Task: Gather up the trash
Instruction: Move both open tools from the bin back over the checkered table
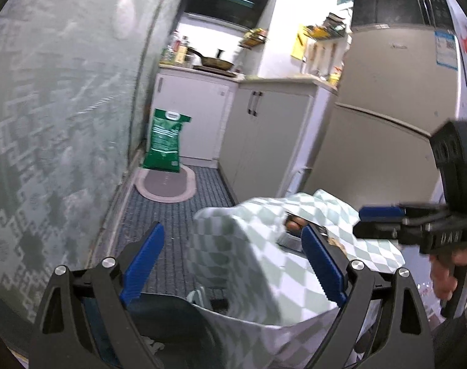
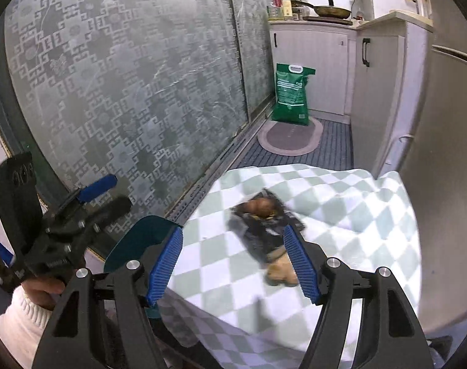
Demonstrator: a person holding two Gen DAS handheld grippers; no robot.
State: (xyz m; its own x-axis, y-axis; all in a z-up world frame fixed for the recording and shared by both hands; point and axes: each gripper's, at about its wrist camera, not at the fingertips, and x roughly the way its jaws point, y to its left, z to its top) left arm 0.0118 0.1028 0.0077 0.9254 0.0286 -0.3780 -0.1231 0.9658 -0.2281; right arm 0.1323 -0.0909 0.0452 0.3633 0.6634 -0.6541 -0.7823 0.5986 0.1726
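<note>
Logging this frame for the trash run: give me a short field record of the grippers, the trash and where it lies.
left gripper: open, nothing between the pads, over the near edge of the cloth
right gripper: open, no pad pressing on the trash
trash: dark crumpled wrapper with brown scraps, blurred, lying on the cloth by the right pad
surface: green and white checked cloth draped over something hidden
background: green sack standing on the floor beside an oval mat; frying pan on the counter
</note>
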